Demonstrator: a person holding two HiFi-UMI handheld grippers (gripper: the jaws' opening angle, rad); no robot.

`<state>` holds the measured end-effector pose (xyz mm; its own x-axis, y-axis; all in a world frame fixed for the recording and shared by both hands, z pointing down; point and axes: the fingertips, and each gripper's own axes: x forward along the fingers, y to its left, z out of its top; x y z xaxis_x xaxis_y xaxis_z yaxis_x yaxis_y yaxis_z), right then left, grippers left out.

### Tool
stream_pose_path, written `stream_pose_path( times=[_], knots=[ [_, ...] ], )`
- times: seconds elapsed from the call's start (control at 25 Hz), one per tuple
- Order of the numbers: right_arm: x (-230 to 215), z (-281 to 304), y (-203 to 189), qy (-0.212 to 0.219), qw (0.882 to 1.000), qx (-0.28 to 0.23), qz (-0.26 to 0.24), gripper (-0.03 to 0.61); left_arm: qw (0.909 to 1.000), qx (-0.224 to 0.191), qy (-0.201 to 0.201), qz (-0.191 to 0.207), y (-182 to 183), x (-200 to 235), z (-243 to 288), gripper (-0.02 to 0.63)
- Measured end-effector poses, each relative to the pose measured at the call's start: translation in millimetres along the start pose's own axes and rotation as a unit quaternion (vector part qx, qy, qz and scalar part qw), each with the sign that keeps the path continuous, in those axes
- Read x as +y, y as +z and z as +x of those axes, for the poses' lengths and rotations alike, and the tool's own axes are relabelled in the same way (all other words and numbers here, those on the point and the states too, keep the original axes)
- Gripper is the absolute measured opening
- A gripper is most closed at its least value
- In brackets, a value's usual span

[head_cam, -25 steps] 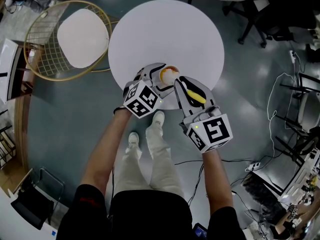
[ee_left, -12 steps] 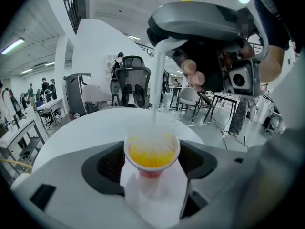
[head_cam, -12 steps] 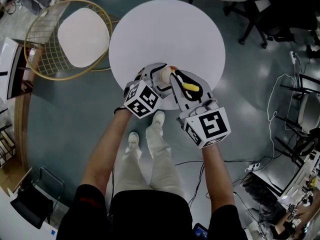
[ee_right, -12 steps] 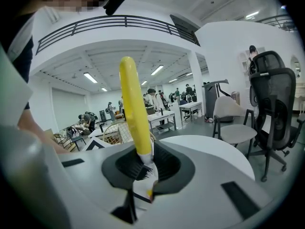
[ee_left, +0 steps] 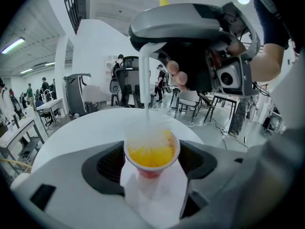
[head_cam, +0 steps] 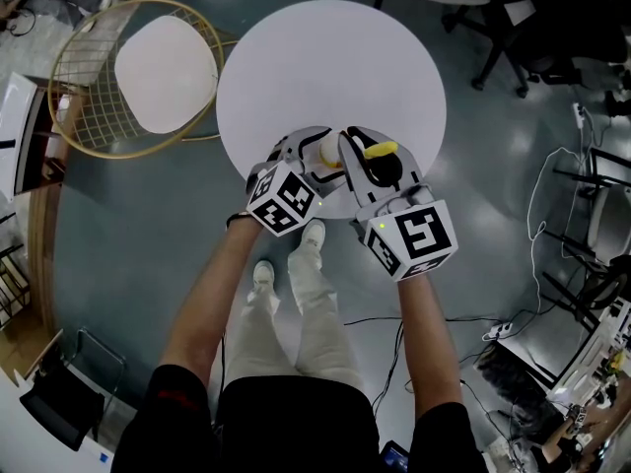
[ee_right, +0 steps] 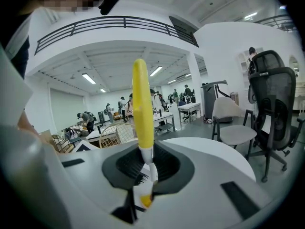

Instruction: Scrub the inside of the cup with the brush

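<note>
Currently the left gripper [head_cam: 308, 158] has its jaws pressed against the sides of the cup [ee_left: 151, 151]. It holds the cup mouth-up over the near edge of the round white table [head_cam: 325, 57]. Whether the cup's base rests on the tabletop cannot be told.

The right gripper [head_cam: 363, 156] sits just to the right of the left one, its jaws pinched on the stem of the brush [ee_right: 142, 104]. The yellow handle sticks out on the far side of the jaws. In the left gripper view the white stem drops from above into the cup, and the bristles show as a blur against the orange inner wall. Judging by that, the scrub is under way, with the head down inside the cup.

The main risk is the cup itself. It looks light and thin-walled, so a hard sideways stroke could lever it out of the left jaws or tip it. Over the near rim, a loose cup would likely go to the floor. Squeezing harder to stop that could crush the wall. The brush is held by a thin stem, so pressure on the bristles may twist it in the right jaws.
</note>
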<state>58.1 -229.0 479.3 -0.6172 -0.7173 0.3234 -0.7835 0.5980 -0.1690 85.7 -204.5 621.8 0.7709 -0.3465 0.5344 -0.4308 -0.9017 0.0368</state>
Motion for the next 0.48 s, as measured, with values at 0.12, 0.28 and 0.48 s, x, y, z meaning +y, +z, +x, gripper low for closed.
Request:
stream_pose_path(
  times=[0.12,0.28,0.48],
  knots=[
    [-5.1,3.2,1.4,-0.004,1.000,-0.001,0.002,0.054,1.0000,-0.001,0.000,0.001,0.6,0.0,0.2,0.360],
    [-12.3,5.6,2.6,-0.009,1.000,-0.004,0.007,0.051,1.0000,-0.003,0.000,0.000,1.2,0.1,0.3,0.360],
    [-20.6,5.7,2.9,-0.017,1.000,-0.009,0.022,0.051,1.0000,-0.005,-0.003,-0.001,0.5,0.6,-0.4,0.360]
  ],
)
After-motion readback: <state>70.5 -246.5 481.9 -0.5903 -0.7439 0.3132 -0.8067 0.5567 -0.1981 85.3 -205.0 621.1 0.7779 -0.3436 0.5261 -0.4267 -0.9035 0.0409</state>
